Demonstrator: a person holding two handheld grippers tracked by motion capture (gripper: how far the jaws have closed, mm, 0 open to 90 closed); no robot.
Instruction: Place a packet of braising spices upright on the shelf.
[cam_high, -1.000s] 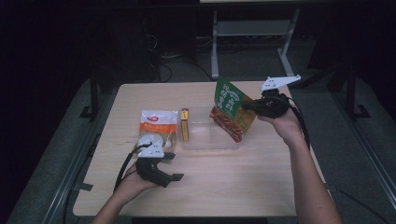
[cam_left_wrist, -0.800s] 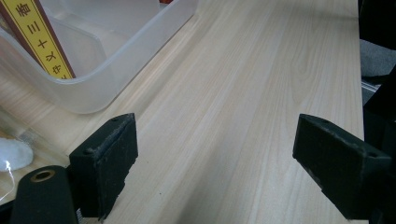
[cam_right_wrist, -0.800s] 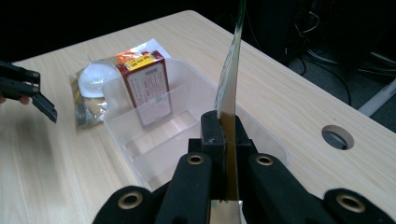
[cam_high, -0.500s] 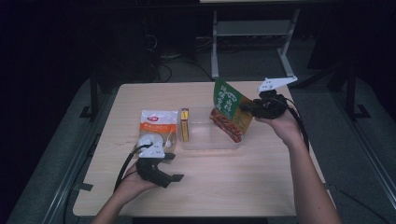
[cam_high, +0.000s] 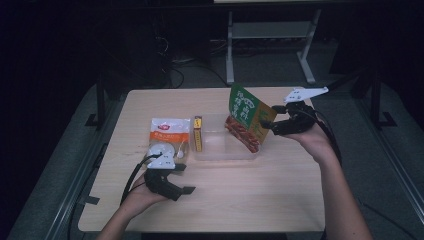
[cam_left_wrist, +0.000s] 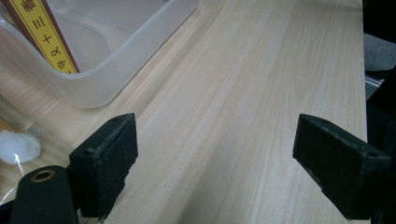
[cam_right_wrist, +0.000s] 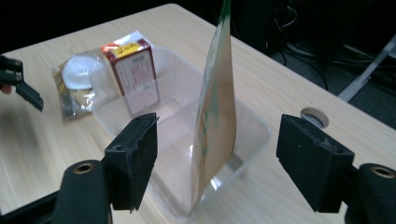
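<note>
- Now that my right gripper (cam_right_wrist: 219, 154) has just been spreading its jaws, the green snack pouch (cam_high: 246, 112) stands between the pads with neither pressing on it, its bottom edge in the near corner of the clear plastic tub (cam_high: 220, 152).
- Standing that tall on a thin edge, I judge it could topple over the rim onto the table (cam_high: 260, 200), or get clipped by a pad as I pull back.
- My left gripper (cam_high: 186, 182) rests on the table near the white snack bag (cam_high: 170, 137), jaws wide apart, holding nothing.
- Writing: the yellow-spined box (cam_left_wrist: 44, 35) in the tub carries East Asian characters; the pouch shows white characters I cannot read.
</note>
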